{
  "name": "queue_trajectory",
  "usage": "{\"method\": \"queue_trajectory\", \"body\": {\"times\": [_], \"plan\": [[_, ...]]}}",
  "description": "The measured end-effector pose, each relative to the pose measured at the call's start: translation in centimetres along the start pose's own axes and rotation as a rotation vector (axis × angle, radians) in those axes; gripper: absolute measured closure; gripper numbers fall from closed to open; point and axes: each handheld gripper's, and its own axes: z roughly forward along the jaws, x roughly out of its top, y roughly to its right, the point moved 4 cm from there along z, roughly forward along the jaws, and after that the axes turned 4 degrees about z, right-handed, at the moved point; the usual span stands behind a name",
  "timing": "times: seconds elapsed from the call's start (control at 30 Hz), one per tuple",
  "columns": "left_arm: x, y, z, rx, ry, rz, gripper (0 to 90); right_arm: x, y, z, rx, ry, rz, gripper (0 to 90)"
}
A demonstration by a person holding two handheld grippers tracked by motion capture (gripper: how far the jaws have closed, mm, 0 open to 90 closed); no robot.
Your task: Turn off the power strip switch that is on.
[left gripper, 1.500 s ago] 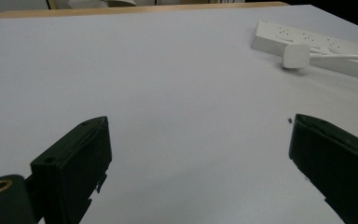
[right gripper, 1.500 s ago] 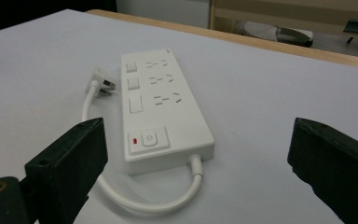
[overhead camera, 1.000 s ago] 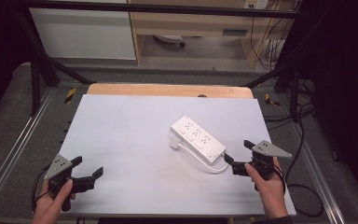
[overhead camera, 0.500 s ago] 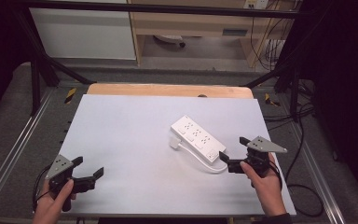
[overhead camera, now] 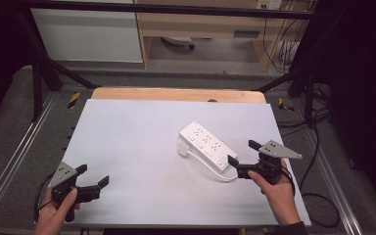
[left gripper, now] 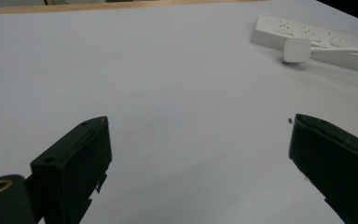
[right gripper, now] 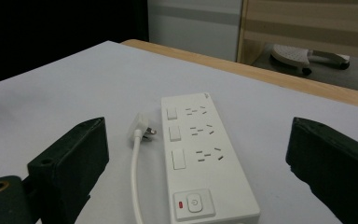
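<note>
What changed: My right tongs (overhead camera: 242, 157) have slid a bit to the left and closer to the power strip (overhead camera: 208, 145) than they were a second ago. My left tongs (overhead camera: 92, 175) have stayed in the same spot.

What that means: I think I am getting ready to grab the near end of the power strip. The grab is not done yet.

Right tongs: They are wide open and hold nothing. In the right gripper view the power strip (right gripper: 200, 154) lies between the two black jaws, its end with the round button nearest to me.

Left tongs: They are wide open too and hold nothing. They hover over the bare near-left part of the worktop (overhead camera: 137, 132), well apart from the power strip (left gripper: 317, 39).

Power strip: It is white and lies flat on the right half of the worktop, slanted. It has three switches and three sets of holes on top.

Cord: The white cord (right gripper: 134, 186) runs along the side of the strip. Its plug (right gripper: 143, 125) lies on the worktop just beside the strip and is not pushed into any holes.

Containers: I see no box, bowl or tray on the worktop, so nothing is inside anything.
</note>
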Motion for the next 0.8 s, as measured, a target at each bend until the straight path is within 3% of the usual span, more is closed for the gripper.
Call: {"method": "queue_trajectory", "body": {"times": [0.27, 0.53, 0.8], "plan": [[0.0, 0.0, 0.0, -0.001, 0.000, 0.002, 5.6, 1.0, -0.5, 0.1, 0.005, 0.025, -0.021, 26.3], [0.0, 0.0, 0.0, 0.000, -0.001, 0.002, 5.6, 1.7, -0.3, 0.7, -0.033, 0.035, -0.031, 49.5], [0.0, 0.0, 0.0, 0.000, -0.002, 0.004, 5.6, 2.1, -0.5, 1.2, -0.015, 0.059, -0.044, 67.9]]}}
